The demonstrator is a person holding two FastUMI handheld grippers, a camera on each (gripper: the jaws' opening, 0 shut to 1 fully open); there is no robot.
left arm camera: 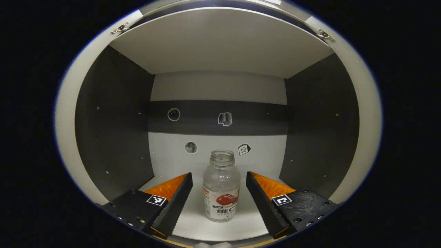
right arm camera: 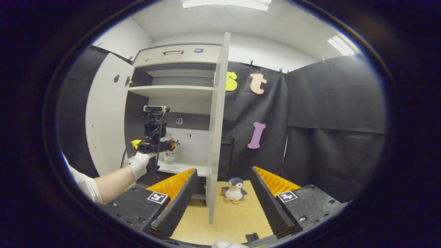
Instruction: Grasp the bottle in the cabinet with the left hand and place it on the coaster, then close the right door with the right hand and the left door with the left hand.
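A clear, uncapped glass bottle [left arm camera: 221,187] with a red-printed label is stood upright on the white cabinet shelf [left arm camera: 193,224], between the spread fingers of the left tool [left arm camera: 219,203], untouched. The right tool [right arm camera: 223,199] is held spread before the white open right door [right arm camera: 216,137].

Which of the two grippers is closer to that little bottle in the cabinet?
Left. The left gripper is inside the cabinet, its open fingers either side of the bottle without touching. The right gripper hangs outside, over the table near the penguin toy.

Low in the centre of your frame, the bottle [left arm camera: 221,187] stands upright on the cabinet shelf [left arm camera: 193,225], between your left gripper's [left arm camera: 219,201] spread fingers, touching neither.
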